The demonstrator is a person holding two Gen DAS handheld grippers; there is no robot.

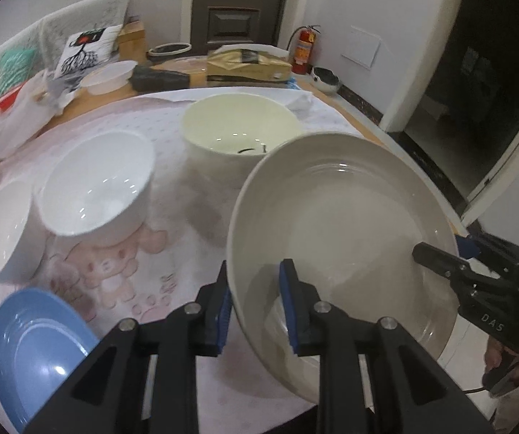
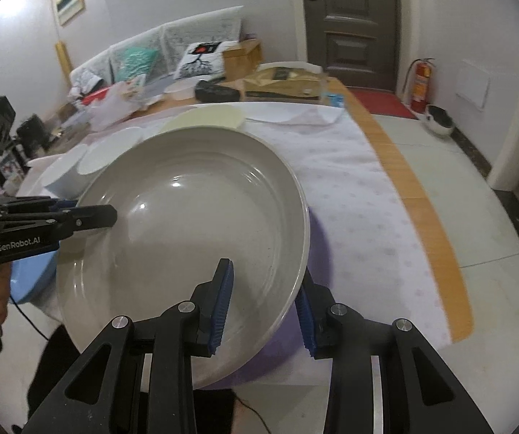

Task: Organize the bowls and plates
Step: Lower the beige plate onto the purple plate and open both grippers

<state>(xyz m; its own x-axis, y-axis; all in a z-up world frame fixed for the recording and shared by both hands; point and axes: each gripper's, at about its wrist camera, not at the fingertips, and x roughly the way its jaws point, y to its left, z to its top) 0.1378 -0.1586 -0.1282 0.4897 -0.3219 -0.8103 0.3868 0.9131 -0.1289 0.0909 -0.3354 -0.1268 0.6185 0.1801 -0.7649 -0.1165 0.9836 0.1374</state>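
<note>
The wooden table [image 2: 404, 166], draped in a pale pink printed cloth [image 1: 151, 282], carried two white bowls [image 1: 96, 184], a cream bowl [image 1: 241, 123] and a blue plate [image 1: 35, 343].

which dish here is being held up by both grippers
The big grey plate, with both grippers' fingers straddling its rim. The white bowls, cream bowl and blue plate sit untouched.

Tilted grey plate [image 1: 350, 224]; white bowls [image 1: 96, 188] upright.

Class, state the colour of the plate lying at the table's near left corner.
Blue: the plate shows best in the left wrist view, lower left.
</note>
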